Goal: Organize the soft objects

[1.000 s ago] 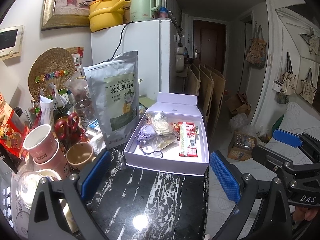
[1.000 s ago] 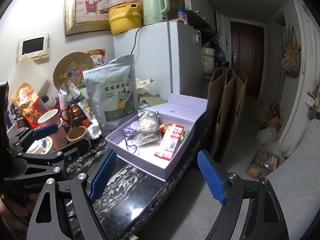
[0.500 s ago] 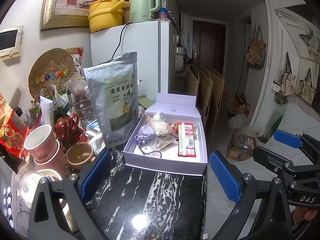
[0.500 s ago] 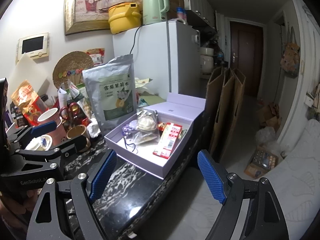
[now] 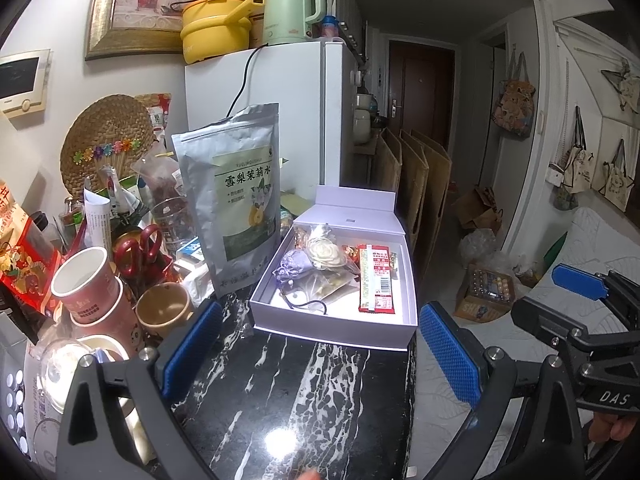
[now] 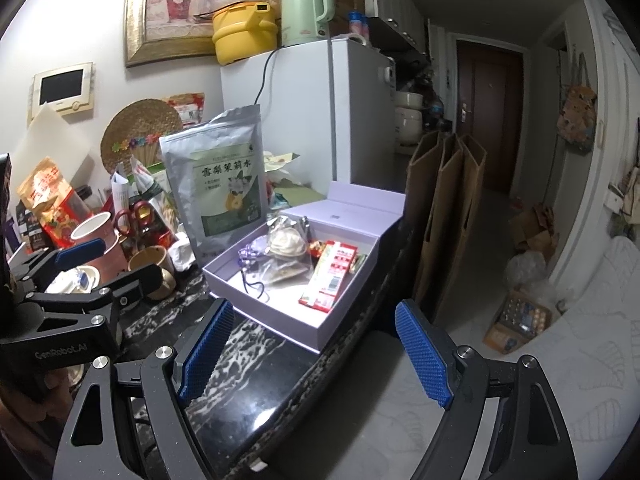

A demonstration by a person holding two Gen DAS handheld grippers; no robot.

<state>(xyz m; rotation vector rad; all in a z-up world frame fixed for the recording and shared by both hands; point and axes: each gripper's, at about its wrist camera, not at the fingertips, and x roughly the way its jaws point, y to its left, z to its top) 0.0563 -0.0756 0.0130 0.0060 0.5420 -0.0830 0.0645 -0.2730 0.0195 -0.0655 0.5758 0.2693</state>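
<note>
A white fridge [image 5: 296,120] stands mid-frame against a pale wall, a yellow pot [image 5: 216,34] and green kettle [image 5: 292,8] on top; a gilt-framed flower picture [image 5: 136,4] hangs upper left; right of centre a dim hallway ends at a dark brown door [image 5: 420,84]; cloth bags [image 5: 514,108] hang on the right wall; a glare spot marks the black marble counter [image 5: 280,420] at the bottom.
</note>
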